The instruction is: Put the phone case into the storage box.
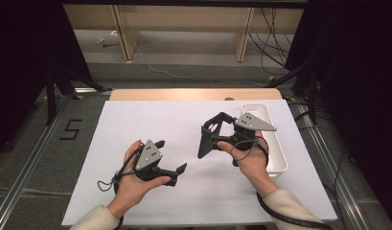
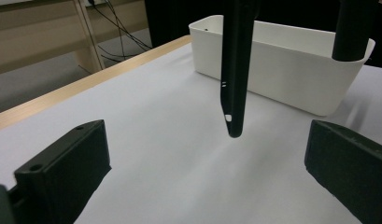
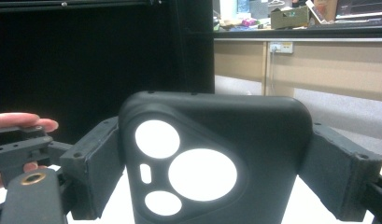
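A black phone case (image 3: 212, 158) with round camera cut-outs stands upright between the jaws of my right gripper (image 3: 215, 170), which is shut on its two side edges. From above, the right gripper (image 1: 212, 133) holds the case (image 1: 203, 142) over the middle right of the white table sheet (image 1: 150, 120), hanging downward. In the left gripper view the case (image 2: 235, 70) hangs edge-on ahead, above the sheet. My left gripper (image 1: 172, 155) sits lower left of it, jaws wide open and empty (image 2: 207, 172).
A white oblong bin (image 1: 276, 143) stands at the sheet's right edge, just behind the right hand; it also appears as the white bin (image 2: 282, 70) beyond the case. A wooden table edge (image 1: 193, 94) runs along the back. Cables trail from both grippers.
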{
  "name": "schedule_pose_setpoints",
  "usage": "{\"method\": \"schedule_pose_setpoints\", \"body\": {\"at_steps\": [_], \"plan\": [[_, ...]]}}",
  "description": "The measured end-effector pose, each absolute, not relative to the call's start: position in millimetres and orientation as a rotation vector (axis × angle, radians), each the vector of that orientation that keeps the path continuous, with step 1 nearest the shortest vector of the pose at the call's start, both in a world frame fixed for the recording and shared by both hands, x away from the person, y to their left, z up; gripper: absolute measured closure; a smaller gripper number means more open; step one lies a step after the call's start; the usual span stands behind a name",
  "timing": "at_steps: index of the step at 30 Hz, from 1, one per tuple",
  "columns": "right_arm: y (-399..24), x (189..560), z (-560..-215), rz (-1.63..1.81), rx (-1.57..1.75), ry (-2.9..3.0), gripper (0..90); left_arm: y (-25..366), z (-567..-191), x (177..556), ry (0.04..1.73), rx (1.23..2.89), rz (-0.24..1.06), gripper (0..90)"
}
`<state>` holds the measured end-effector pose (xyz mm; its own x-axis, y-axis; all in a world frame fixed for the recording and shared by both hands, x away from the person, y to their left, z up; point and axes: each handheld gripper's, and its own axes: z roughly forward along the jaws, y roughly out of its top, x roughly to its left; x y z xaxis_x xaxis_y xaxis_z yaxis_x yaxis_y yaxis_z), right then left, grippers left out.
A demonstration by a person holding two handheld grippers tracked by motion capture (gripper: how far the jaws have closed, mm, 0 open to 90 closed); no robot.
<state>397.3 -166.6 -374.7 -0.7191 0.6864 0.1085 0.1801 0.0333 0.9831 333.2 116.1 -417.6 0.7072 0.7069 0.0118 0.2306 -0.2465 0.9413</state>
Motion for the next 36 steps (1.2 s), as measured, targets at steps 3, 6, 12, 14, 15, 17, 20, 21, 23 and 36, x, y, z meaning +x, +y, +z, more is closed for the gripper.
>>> {"method": "schedule_pose_setpoints", "body": {"at_steps": [3, 6, 12, 14, 15, 17, 20, 21, 23, 36], "plan": [[-168.7, 397.9, -372.8, 1.726, 0.881, 1.917, 14.9, 122.1, -417.8, 332.5, 0.747, 1.801, 0.54, 0.0], [-170.7, 398.6, -371.6, 1.729, 0.886, 1.91, 15.0, 126.2, -417.2, 331.7, 0.753, 1.79, 0.546, 0.0], [-174.9, 399.4, -368.5, 1.727, 0.891, 1.894, 14.9, 131.4, -416.5, 329.7, 0.757, 1.771, 0.555, 0.0], [-176.1, 399.8, -367.4, 1.73, 0.892, 1.886, 15.0, 133.2, -416.6, 329.6, 0.755, 1.766, 0.558, 0.0], [-176.8, 399.8, -366.7, 1.731, 0.895, 1.885, 15.0, 134.6, -416.9, 329.6, 0.755, 1.765, 0.558, 0.0], [-178.1, 400.3, -365.6, 1.73, 0.895, 1.881, 15.0, 136.6, -417.4, 329.5, 0.76, 1.76, 0.559, 0.0], [-179.9, 401.2, -364.1, 1.73, 0.89, 1.87, 15.0, 139.9, -418.2, 329.5, 0.764, 1.758, 0.563, 0.0], [-180.2, 401.3, -363.9, 1.731, 0.892, 1.868, 15.0, 140.9, -418.5, 329.2, 0.769, 1.756, 0.563, 0.0], [-181.4, 401.6, -363.3, 1.728, 0.894, 1.864, 15.0, 143.2, -419.2, 328.4, 0.773, 1.755, 0.566, 0.0], [-188.4, 403.0, -358.5, 1.726, 0.918, 1.842, 15.0, 150.0, -423.2, 325.1, 0.794, 1.754, 0.577, 0.4]]}}
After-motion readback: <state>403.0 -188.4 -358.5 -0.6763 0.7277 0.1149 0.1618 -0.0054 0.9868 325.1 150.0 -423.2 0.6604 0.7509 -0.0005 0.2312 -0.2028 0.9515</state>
